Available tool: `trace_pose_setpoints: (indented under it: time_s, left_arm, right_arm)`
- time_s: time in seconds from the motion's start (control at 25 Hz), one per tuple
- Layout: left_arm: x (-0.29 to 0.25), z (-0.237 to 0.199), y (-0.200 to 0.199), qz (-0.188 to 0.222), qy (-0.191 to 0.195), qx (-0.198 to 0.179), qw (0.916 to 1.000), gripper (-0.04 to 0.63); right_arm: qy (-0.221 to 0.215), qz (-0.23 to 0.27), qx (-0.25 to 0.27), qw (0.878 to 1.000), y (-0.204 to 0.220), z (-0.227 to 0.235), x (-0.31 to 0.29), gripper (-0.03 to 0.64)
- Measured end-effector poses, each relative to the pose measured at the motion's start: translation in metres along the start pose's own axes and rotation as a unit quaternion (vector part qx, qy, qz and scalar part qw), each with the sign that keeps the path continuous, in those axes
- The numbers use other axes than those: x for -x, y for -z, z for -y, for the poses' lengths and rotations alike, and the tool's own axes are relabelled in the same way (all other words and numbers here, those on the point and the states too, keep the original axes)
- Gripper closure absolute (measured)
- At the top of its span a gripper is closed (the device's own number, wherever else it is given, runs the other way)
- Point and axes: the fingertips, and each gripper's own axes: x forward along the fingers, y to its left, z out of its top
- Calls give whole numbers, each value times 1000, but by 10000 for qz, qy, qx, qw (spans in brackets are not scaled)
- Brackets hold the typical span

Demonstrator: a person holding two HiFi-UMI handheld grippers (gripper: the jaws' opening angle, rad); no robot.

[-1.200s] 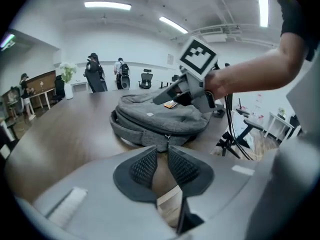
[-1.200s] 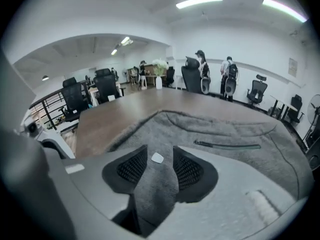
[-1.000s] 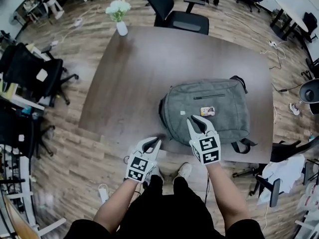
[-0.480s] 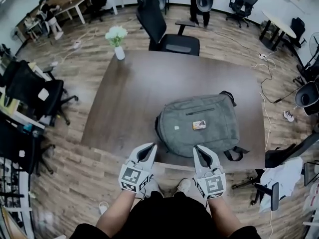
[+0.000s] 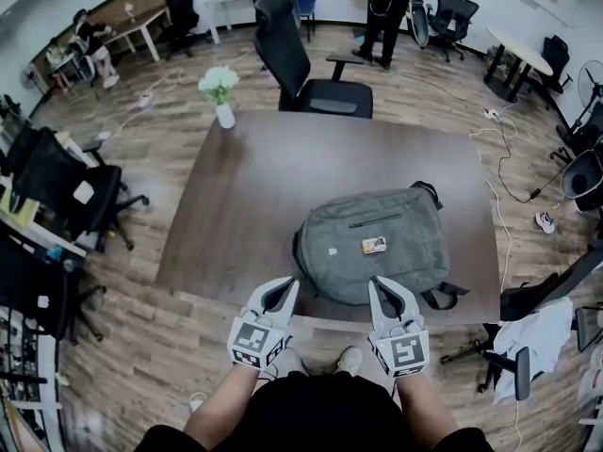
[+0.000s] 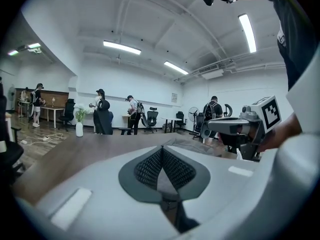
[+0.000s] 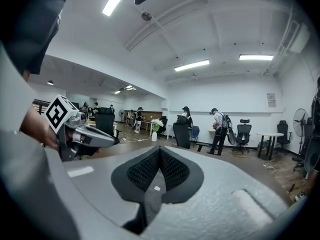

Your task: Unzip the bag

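Observation:
A grey backpack (image 5: 377, 241) lies flat on the brown table (image 5: 254, 196), near its front right corner, with a small tag on its top face. My left gripper (image 5: 288, 284) is shut and empty, held just in front of the table's near edge, left of the bag. My right gripper (image 5: 379, 284) is also shut and empty, its tips close to the bag's near edge without touching it. In the left gripper view the left gripper (image 6: 161, 149) has its tips together, and the bag (image 6: 195, 145) shows low beyond them. The right gripper (image 7: 159, 150) is closed too.
A white vase of flowers (image 5: 221, 92) stands at the table's far left corner. A black office chair (image 5: 306, 64) sits behind the table, more chairs (image 5: 57, 172) stand at the left. People stand in the background. A cable runs over the floor at the right.
Both grippers have closed and pulled back from over the bag to the table's near edge. The right one no longer reaches over the bag. The view has shifted back.

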Motion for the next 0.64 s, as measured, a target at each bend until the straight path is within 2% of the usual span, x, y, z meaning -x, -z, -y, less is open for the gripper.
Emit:
trace_pose_setpoints:
  time_s: [0.64]
  left_arm:
    - [0,3,13,-149,-9,-83,9999,578]
  right_arm:
    - [-29,-65,-110,9999,11,2,-2,615]
